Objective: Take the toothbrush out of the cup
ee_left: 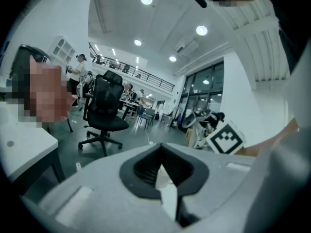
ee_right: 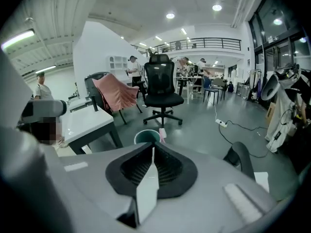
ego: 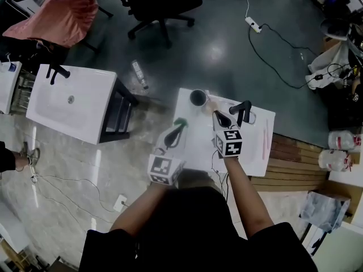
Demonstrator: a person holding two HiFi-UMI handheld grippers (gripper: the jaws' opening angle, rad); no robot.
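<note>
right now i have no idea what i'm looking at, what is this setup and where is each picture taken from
A person holds a two-jaw gripper in each hand: the left gripper and the right gripper. The head view comes from a camera on the person's head, looking down. The other two come from cameras riding on the grippers, looking along their jaws. Both grippers are shut and hold nothing. On the white table stand a cup with a toothbrush in it and a black faucet.
</note>
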